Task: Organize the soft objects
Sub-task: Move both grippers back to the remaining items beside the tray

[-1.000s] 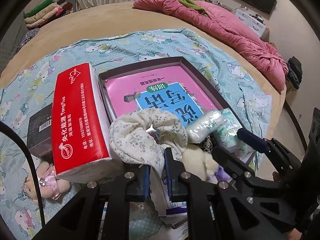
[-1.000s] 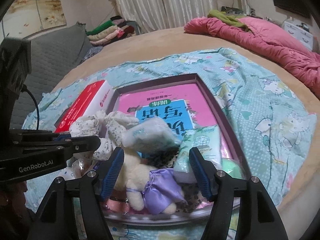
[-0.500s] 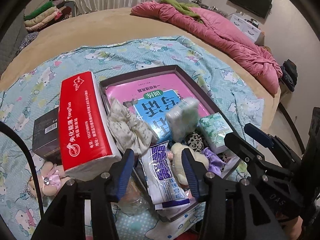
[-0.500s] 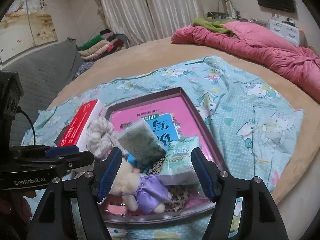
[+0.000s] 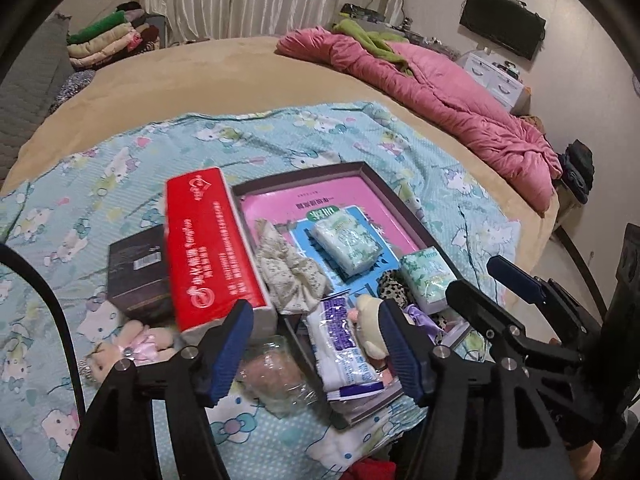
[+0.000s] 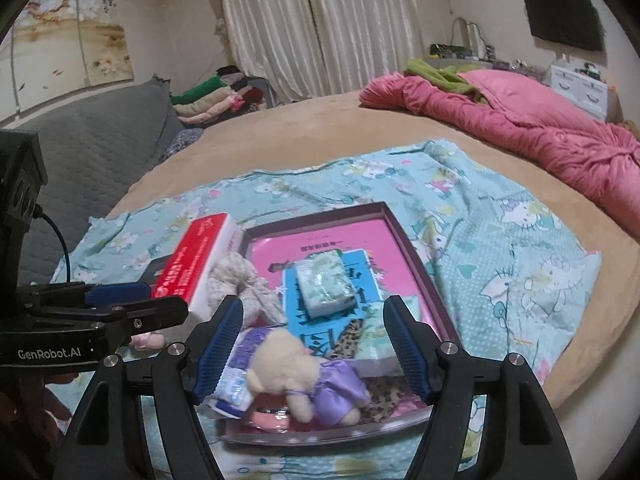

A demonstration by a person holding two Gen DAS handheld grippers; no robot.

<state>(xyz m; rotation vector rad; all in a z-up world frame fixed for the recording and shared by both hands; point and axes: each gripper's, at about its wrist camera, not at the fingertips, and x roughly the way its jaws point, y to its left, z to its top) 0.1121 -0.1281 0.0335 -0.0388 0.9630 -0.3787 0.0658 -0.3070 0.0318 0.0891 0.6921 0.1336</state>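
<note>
— What sits around the tray [image 5: 394, 196]?

— A red tissue box [image 5: 208, 248] leans on its left rim, a dark box [image 5: 138, 272] beside that, a small pink-dressed plush [image 5: 132, 346] nearer, all on the cartoon-print sheet [image 5: 120, 160].

— And inside?

— A pink book [image 6: 320, 248], a tissue pack [image 5: 346, 246] lying on it, a floral cloth [image 5: 290, 272] at the left, a second pack [image 5: 428, 276] at the right, a plush in purple [image 6: 304, 372] at the near edge.

— The grippers?

— The left gripper [image 5: 316, 348] is spreading its jaws, nothing pinched. The right gripper [image 6: 316, 340] hangs spread above the plush, empty.

— Anything blocking?

— A crinkled clear bag [image 5: 276, 376] lies just outside the near rim.
</note>
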